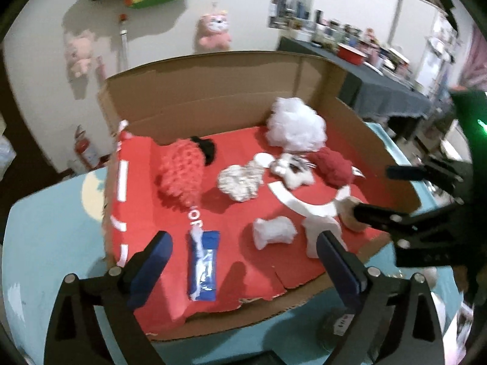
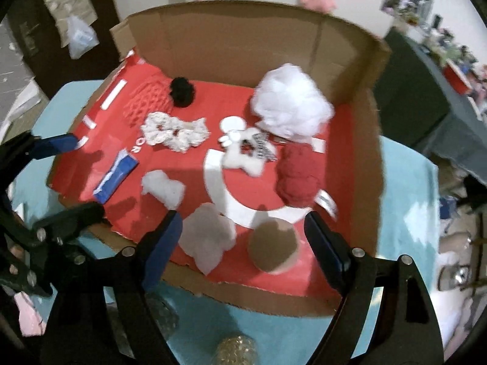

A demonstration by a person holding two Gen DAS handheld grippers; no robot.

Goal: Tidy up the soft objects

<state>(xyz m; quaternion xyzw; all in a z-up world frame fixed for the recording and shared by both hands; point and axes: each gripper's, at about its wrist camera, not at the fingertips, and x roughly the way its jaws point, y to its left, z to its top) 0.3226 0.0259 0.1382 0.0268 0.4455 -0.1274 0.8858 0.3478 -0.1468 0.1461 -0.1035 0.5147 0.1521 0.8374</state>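
An open cardboard box with a red floor lies on a teal table. In it are a white stuffing ball, a red yarn ball, a red net sponge, a black scrunchie, a white lacy scrunchie, a small white cotton wad, a blue tissue pack, a white plush piece and a tan round puff. My left gripper is open above the tissue pack. My right gripper is open over the plush piece and puff.
Pink plush toys hang on the back wall. A dark cluttered table stands to the right. A shiny bubble-wrap roll lies on the teal table in front of the box. Clutter lies at the right edge.
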